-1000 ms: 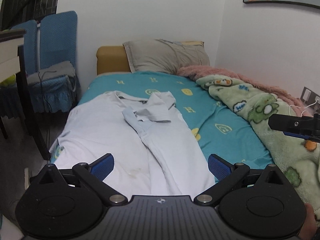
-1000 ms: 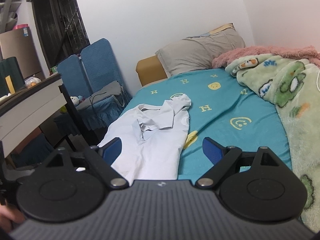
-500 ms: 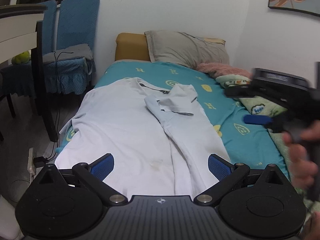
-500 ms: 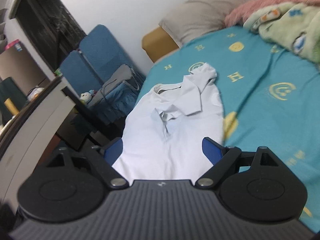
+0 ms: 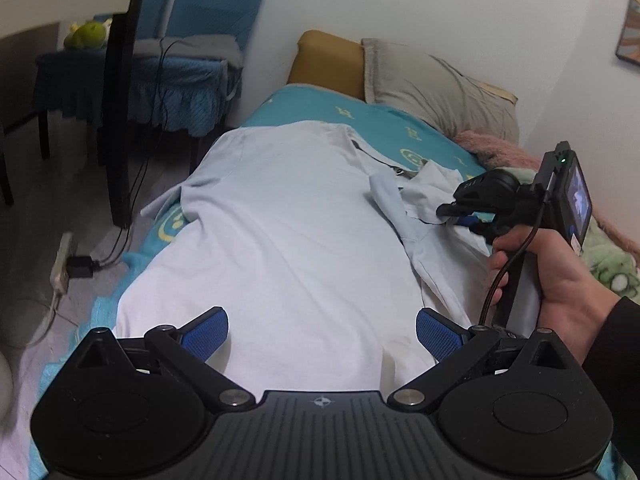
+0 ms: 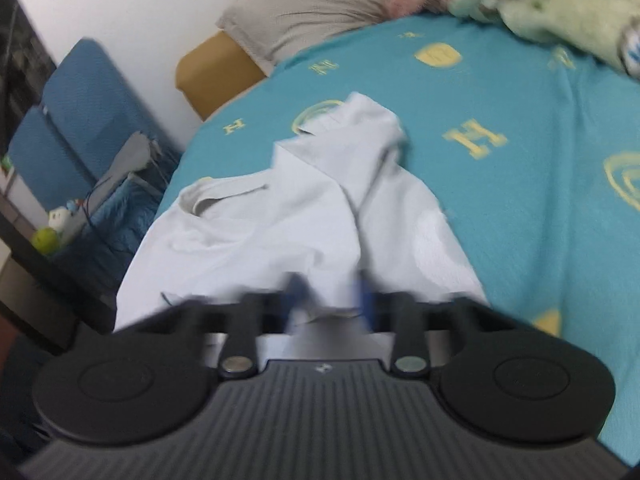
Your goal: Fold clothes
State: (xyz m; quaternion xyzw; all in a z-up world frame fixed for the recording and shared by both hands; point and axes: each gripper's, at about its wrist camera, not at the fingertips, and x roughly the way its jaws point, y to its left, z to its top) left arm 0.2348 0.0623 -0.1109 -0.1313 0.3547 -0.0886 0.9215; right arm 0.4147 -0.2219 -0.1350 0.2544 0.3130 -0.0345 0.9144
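Note:
A pale white-blue shirt (image 5: 288, 232) lies spread on the bed, collar toward the pillow, its right side folded over with a sleeve bunched on top. My left gripper (image 5: 322, 330) is open and empty, hovering over the shirt's lower part. My right gripper (image 6: 328, 298) has its blue pads closed on a fold of the shirt (image 6: 320, 200) along its right side; the view is blurred. The right gripper also shows in the left wrist view (image 5: 468, 214), held by a hand at the shirt's right edge.
The bed has a teal sheet (image 6: 520, 120) with yellow prints. A grey pillow (image 5: 436, 84) and a tan headboard (image 5: 324, 60) lie at the far end. A green and pink blanket (image 6: 560, 8) lies at the right. A blue chair (image 5: 180, 72), a dark table leg (image 5: 120, 120) and a power strip (image 5: 62, 264) stand at the left.
My right gripper has moved down onto the shirt's right side and closed on the fabric. My left gripper has shifted left and closer over the shirt, still open.

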